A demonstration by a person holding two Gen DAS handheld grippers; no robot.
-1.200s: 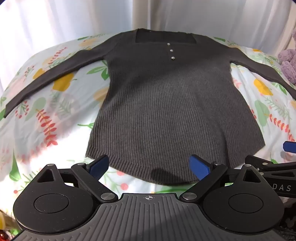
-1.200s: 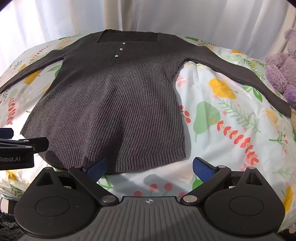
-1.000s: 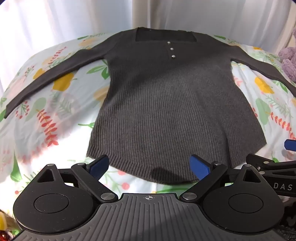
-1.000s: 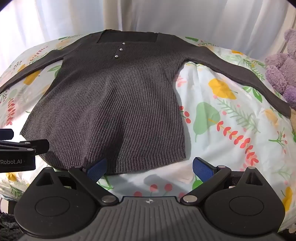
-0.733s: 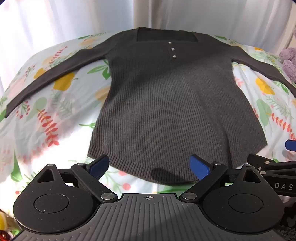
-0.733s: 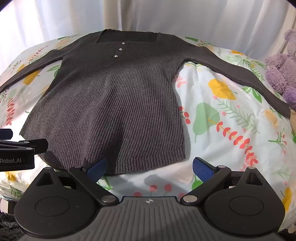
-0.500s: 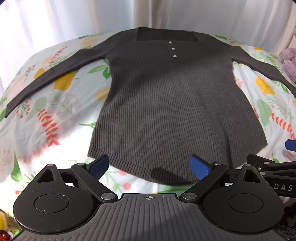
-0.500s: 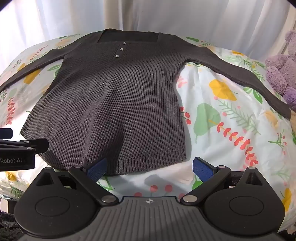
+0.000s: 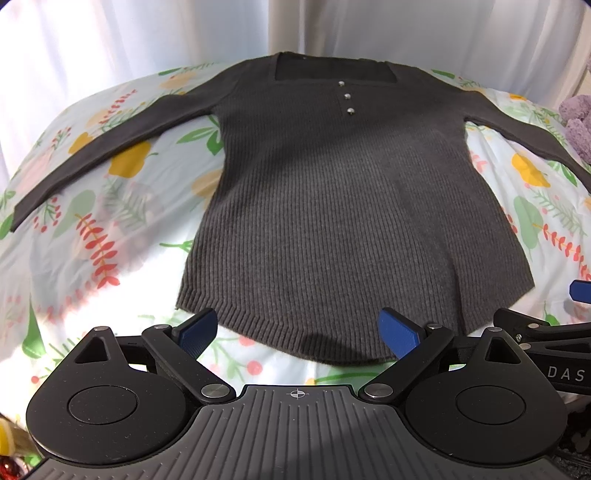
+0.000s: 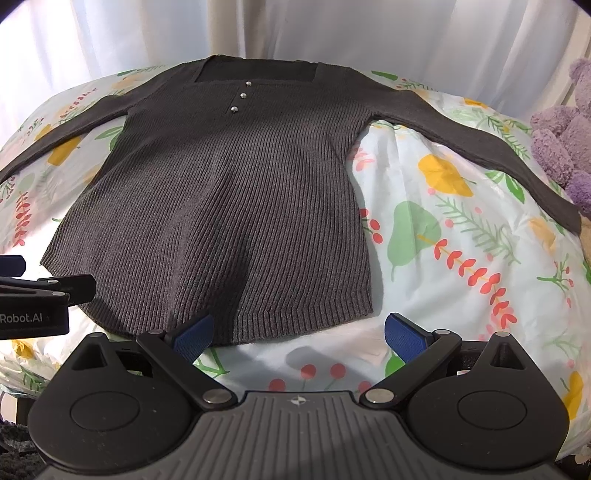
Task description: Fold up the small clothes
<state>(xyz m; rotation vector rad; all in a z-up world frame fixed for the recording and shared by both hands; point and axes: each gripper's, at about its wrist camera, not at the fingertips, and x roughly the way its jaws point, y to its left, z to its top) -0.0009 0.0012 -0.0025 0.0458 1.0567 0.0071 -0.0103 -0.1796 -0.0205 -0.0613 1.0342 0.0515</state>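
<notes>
A dark grey ribbed long-sleeved sweater [image 9: 332,206] lies flat and face up on a floral sheet [image 9: 110,229], sleeves spread out to both sides, three small metal buttons below its square neckline. It also shows in the right wrist view [image 10: 229,206]. My left gripper [image 9: 297,328] is open and empty, hovering just in front of the middle of the hem. My right gripper [image 10: 297,332] is open and empty, in front of the hem's right corner. Each gripper shows at the edge of the other's view.
A purple plush toy [image 10: 565,136] sits at the right edge by the right sleeve's cuff [image 10: 565,218]. White curtains [image 9: 147,33] hang behind the bed. The left sleeve's cuff [image 9: 22,218] reaches the far left of the sheet.
Nothing has really changed; both grippers hold still in front of the hem, with only a slight drift of the view.
</notes>
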